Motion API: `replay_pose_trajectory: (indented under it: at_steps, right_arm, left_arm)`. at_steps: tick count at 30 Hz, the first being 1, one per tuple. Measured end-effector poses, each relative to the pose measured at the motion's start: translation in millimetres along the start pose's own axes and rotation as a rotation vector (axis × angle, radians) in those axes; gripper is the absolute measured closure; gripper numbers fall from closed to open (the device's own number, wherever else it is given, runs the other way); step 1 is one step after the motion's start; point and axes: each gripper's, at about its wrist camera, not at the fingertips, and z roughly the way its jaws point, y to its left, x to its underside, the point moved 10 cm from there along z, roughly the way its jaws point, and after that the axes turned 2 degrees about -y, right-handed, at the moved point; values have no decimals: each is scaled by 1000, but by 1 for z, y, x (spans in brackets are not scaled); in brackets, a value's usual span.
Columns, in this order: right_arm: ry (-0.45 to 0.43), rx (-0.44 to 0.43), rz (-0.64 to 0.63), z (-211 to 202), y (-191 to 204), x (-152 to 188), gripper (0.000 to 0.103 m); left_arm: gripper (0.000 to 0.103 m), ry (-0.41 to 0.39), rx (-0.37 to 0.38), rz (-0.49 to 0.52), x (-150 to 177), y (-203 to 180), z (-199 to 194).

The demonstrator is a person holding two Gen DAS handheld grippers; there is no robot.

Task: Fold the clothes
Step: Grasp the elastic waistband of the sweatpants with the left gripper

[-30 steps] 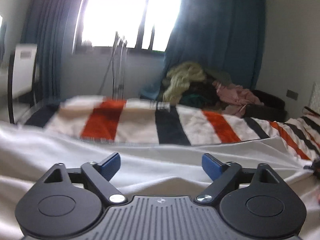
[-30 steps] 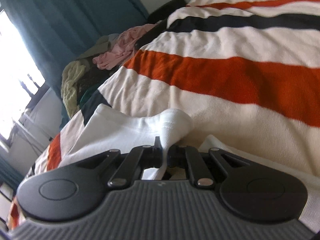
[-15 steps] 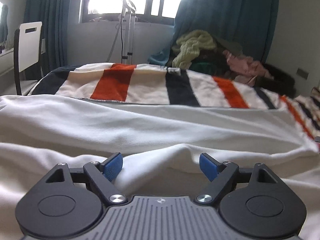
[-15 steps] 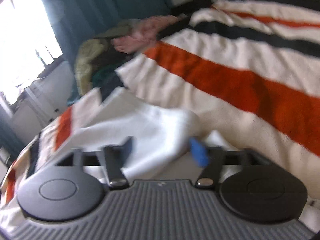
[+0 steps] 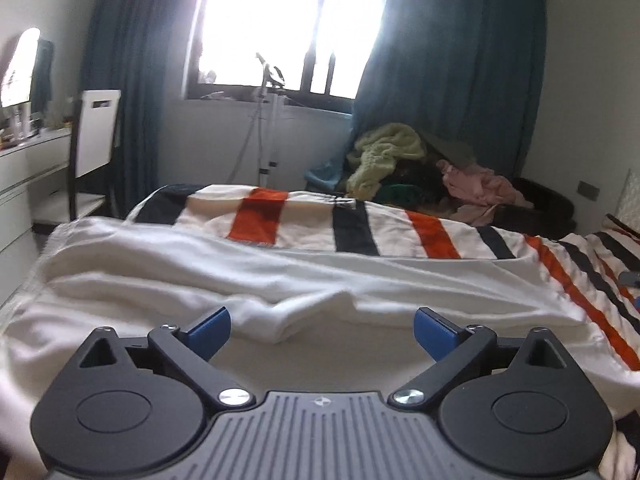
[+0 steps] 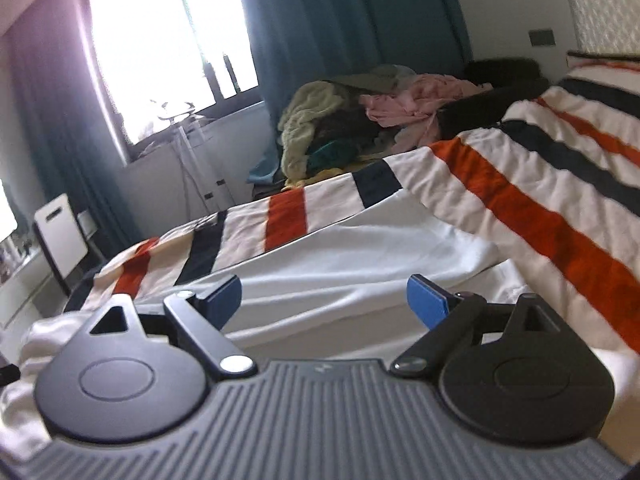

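Left wrist view. Left gripper [image 5: 322, 330]: jaws opening wide, blue pads clear of cloth, nothing between them. White garment [image 5: 256, 276]: spread across the near half of the bed from 9 o'clock to 3 o'clock, just beyond the pads; folded over itself, with a raised ridge at 12 o'clock of the gripper. Striped blanket [image 5: 352, 228]: cream, orange and black bands, beneath and beyond the garment. Pile of clothes [image 5: 404, 160]: yellow-green and pink items at 1 o'clock, off the far edge of the bed. Window [image 5: 288, 24] at 12 o'clock; chair [image 5: 96, 136] at 10 o'clock.

Right wrist view. Right gripper [image 6: 324, 300]: jaws spread, empty, above the garment [image 6: 360, 248]. Folded corner at 2 o'clock lies on the blanket [image 6: 540, 208]. Pile of clothes [image 6: 360, 112] at 12 o'clock.

Handling, judged: garment is light, soft and limp, likely knit cotton; it will sag and wrinkle, not slip much. Best hold is a pinch at a hem or folded corner, one gripper at each end, so the edge lifts straight. Appearance: plain white, lightly creased, no print visible.
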Motion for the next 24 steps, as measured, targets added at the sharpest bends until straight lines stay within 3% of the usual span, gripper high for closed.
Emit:
replay_pose_trajectory:
  at_steps: [8,11,14,18,24]
  right_arm:
    - [-33,-38,-24,-44,18,5,12]
    - [-1,-27,-15,-40,18,12,12]
    - [31,1,-11,-36,14,19,12]
    - [75,115,-33,-30,-3,29,12]
    - [85,130,23,-29,-16,32,12]
  left_arm:
    - [3,-10,-50,-95,20,29,-60]
    - [3,41,-67,-173,29,45,-63]
    - [3,126,-106,-289,43,71,-61]
    - [3,218,-175,-487,52,114,-63]
    - [3,333,-297,-792,77,192,-75]
